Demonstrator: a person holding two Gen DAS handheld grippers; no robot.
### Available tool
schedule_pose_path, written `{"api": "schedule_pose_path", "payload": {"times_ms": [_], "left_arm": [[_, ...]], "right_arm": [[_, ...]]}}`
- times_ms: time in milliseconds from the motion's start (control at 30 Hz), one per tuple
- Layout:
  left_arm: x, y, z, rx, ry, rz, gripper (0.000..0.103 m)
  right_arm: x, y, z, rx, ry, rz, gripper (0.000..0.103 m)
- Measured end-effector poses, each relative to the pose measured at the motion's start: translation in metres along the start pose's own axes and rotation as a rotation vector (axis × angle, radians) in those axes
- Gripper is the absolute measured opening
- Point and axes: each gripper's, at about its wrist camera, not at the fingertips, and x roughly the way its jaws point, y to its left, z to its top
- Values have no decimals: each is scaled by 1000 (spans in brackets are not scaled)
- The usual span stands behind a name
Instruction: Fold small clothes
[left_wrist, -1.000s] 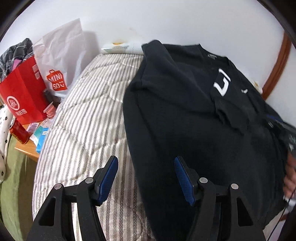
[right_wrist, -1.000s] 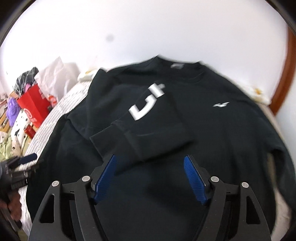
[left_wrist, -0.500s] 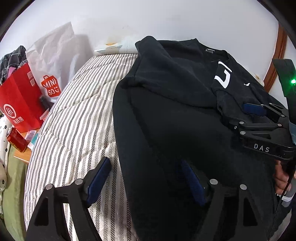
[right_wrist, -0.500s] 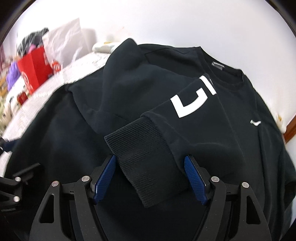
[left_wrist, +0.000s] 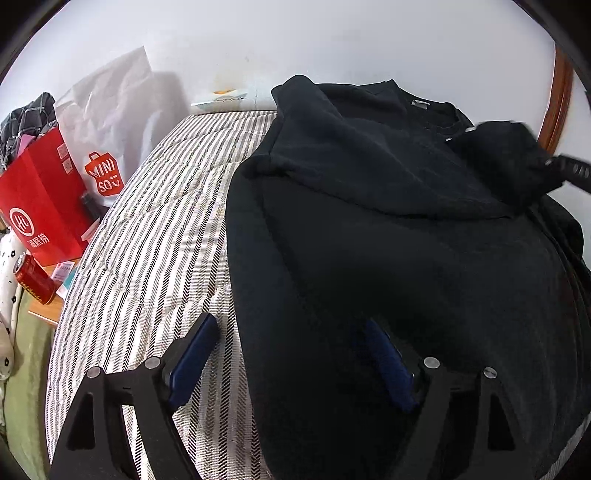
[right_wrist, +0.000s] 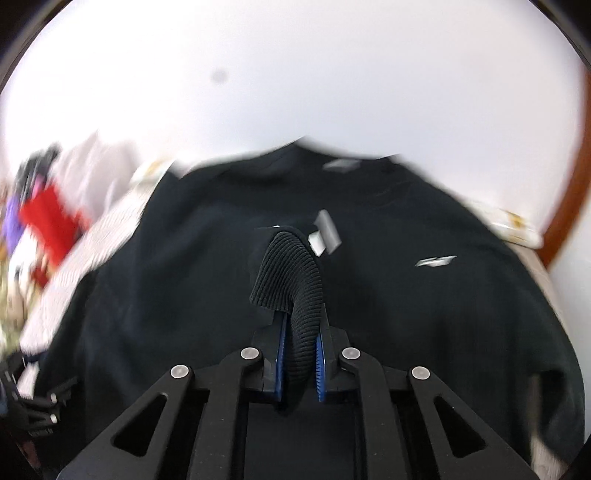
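Pinching the ribbed cuff (right_wrist: 291, 280) of the black sweatshirt (left_wrist: 388, 240) spread on the striped bed (left_wrist: 155, 236), right hand-held gripper (right_wrist: 299, 363) closing; left hand-held gripper (left_wrist: 291, 354) opening, straddling the sweatshirt's near left edge.

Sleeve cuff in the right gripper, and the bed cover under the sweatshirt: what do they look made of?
Sleeve cuff: ribbed knit, matte black, likely cotton blend; parallel ridges show, and it bunches softly between the right gripper pads.
Bed cover: woven, quilted fabric, matte; herringbone stripes and puffed stitch lines suggest padding.
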Motion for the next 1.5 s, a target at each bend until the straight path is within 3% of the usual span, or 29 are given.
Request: {"api": "schedule_pose_path", "payload": {"times_ms": [67, 267, 467, 567, 667, 767, 833, 867, 1100, 1200, 1300, 1500], "left_arm": [[0, 0, 0, 3, 1, 1, 83], [1, 0, 0, 4, 2, 2, 84], [2, -1, 0, 4, 2, 4, 85], [2, -1, -1, 5, 3, 5, 85], [0, -1, -2, 8, 17, 1, 85], [-5, 2, -7, 6, 35, -6, 85], [-8, 4, -11, 5, 42, -8, 85], [-11, 4, -15, 5, 46, -9, 84], [-39, 3, -50, 21, 60, -38, 81], [-55, 3, -65, 14, 49, -57, 76], [-67, 2, -75, 3, 55, -86, 63], [-80, -7, -91, 17, 42, -68, 28]], "right_arm": [[-3, -42, 9, 65, -11, -61, 12], [-4, -120, 8, 235, 12, -56, 12], [25, -141, -14, 247, 126, -91, 14], [27, -148, -20, 243, 144, -191, 22], [13, -153, -22, 223, 142, -265, 30], [-11, -151, -35, 193, 133, -270, 38], [-25, -149, -50, 171, 141, -286, 54], [-34, -148, -61, 163, 145, -291, 57], [-83, -154, -142, 213, 224, -252, 60], [-102, -155, -173, 237, 238, -230, 60], [-126, -153, -198, 281, 219, -183, 60], [-144, -140, -221, 300, 207, -88, 60]]}}
